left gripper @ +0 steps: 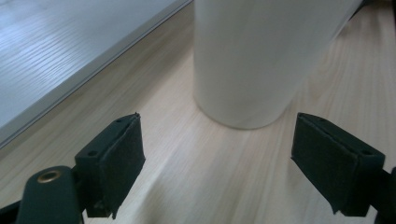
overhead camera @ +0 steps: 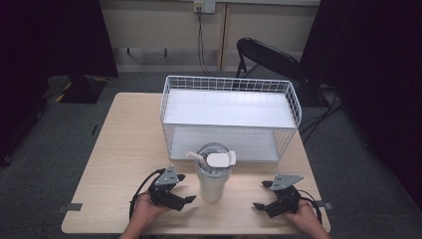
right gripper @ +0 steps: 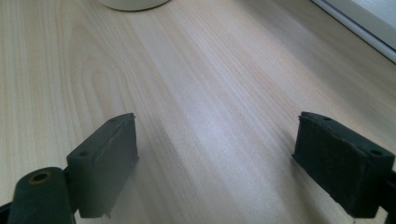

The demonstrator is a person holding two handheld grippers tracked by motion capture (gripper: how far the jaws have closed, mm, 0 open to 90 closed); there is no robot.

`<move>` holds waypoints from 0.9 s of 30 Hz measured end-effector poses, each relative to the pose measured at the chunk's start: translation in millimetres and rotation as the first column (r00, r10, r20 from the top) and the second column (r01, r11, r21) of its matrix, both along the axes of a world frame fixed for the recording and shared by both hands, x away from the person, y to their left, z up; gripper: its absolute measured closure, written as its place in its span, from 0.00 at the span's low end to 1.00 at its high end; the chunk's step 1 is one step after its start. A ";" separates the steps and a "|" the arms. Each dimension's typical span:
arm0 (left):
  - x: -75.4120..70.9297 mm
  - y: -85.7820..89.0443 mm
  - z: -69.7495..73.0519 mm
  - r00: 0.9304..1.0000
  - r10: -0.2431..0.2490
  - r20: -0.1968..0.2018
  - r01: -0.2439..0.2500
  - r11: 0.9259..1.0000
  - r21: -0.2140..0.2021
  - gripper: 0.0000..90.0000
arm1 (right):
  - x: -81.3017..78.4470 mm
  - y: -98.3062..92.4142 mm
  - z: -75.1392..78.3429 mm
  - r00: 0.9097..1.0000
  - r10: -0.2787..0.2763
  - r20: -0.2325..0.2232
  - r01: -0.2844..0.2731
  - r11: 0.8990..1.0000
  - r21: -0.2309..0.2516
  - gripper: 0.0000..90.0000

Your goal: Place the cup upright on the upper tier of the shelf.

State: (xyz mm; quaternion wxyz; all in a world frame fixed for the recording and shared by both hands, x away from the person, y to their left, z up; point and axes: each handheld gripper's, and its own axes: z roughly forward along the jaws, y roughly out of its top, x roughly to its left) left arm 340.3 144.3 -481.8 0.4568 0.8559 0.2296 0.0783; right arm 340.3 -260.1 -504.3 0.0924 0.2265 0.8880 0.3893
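I keep my left gripper (overhead camera: 183, 188) spread wide just left of the tumbler (overhead camera: 213, 177), ready to close on it; my right gripper (overhead camera: 264, 194) waits released, well right, on the near surface (overhead camera: 119, 149)

One cup (overhead camera: 212, 181) stands on the surface (overhead camera: 124, 149), with one lid (overhead camera: 215, 160) and one straw (overhead camera: 195, 156) on top. One white wire basket (overhead camera: 229, 117) sits behind it. Two tools rest near the front edge: the left tool (overhead camera: 183, 188) and the right tool (overhead camera: 262, 194). One folding chair (overhead camera: 266, 57) stands beyond the surface.
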 end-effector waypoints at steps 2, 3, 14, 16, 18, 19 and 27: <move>-0.1 -1.4 2.4 1.000 -0.009 0.003 0.009 1.000 -0.017 0.18 | 0.0 0.0 0.0 1.000 0.000 0.000 0.000 1.000 0.000 0.14; -0.6 -2.6 3.6 1.000 -0.011 0.002 0.011 1.000 -0.025 0.18 | 0.0 0.0 0.0 1.000 0.000 0.000 0.000 1.000 0.000 0.14; -2.5 -12.3 15.7 0.998 -0.046 0.038 0.049 0.995 -0.083 0.18 | 0.0 0.0 0.0 1.000 0.000 0.000 0.000 1.000 0.000 0.14; -2.7 -13.5 16.6 0.998 -0.047 0.038 0.051 0.993 -0.103 0.18 | 0.0 0.0 0.0 1.000 0.000 0.000 0.000 1.000 0.000 0.14; -2.3 -14.6 18.1 0.998 -0.044 0.050 0.049 0.992 -0.117 0.18 | 0.0 0.0 0.0 1.000 0.000 0.000 0.000 1.000 0.000 0.14; -2.0 -15.8 18.6 0.998 -0.043 0.048 0.049 0.990 -0.135 0.18 | 0.0 0.0 0.0 1.000 0.000 0.000 0.000 1.000 0.000 0.14; -2.7 -26.3 19.1 0.996 -0.058 0.074 0.069 0.986 -0.152 0.17 | 0.0 0.0 0.0 1.000 0.000 0.000 0.000 1.000 0.000 0.14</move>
